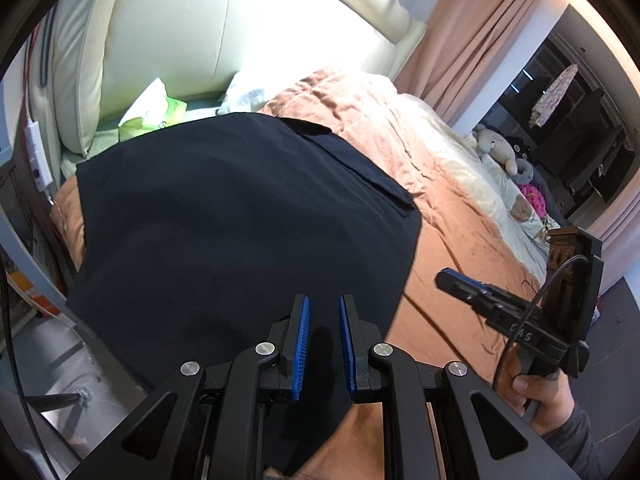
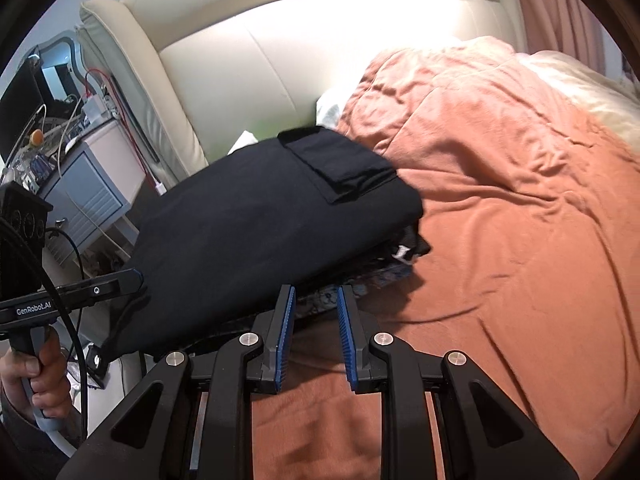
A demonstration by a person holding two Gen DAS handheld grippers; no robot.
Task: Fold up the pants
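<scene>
Pants (image 1: 240,216), dark, folded, lie on the orange bedspread (image 1: 452,216) (patterned cloth beneath partly hidden). Left gripper (image 1: 324,344) and right gripper (image 2: 316,336): jaws slightly apart, nothing between; the near pants edge is cut off.

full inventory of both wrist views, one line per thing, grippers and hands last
pants: 1, dark navy, folded flat on the bed near the headboard, on top of other dark clothes
blanket: 1, orange-brown, covers the bed
headboard: 1, cream, padded, behind the pants
tissue pack: 1, light green, between pants and headboard
soft toys: several, pale and pink, far side of bed
curtain: 1, pink, beyond the bed
nightstand: 1, white and blue, beside the bed, cluttered with cables
left gripper: 1, black with blue pads, open, empty
right gripper: 1, same, open, empty
hands: 2, on the grips
</scene>
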